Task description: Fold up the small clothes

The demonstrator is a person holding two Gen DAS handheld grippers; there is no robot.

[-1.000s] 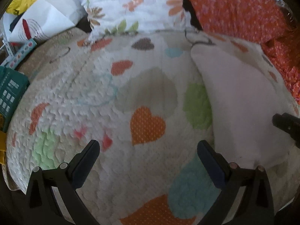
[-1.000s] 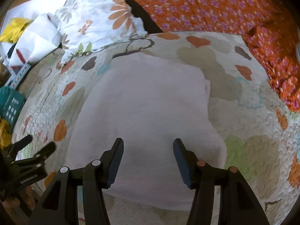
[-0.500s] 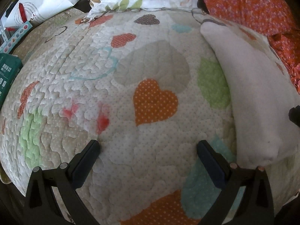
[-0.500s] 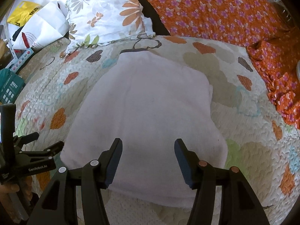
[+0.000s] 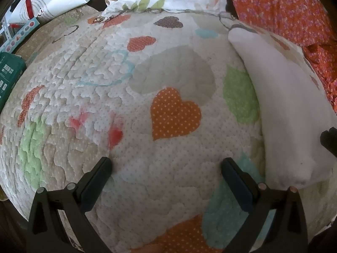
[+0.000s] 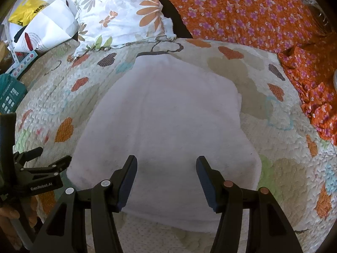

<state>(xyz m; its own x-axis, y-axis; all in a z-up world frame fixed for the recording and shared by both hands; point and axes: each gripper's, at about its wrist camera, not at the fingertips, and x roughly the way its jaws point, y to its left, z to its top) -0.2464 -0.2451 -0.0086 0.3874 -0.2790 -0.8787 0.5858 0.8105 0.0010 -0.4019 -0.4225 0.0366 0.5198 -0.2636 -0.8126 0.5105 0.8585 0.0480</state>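
One folded white cloth (image 6: pixel 168 126) lies on the heart-print quilt (image 5: pixel 105 84), both grippers (image 5: pixel 166 166) (image 6: pixel 166 164) gaping wide and empty, its near edge hidden.

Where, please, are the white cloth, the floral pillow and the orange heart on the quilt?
white cloth (image 6: pixel 168 122), right wrist view, middle of its top surface
floral pillow (image 6: pixel 122 14), right wrist view, centre of its face
orange heart (image 5: pixel 173 113), left wrist view, its middle
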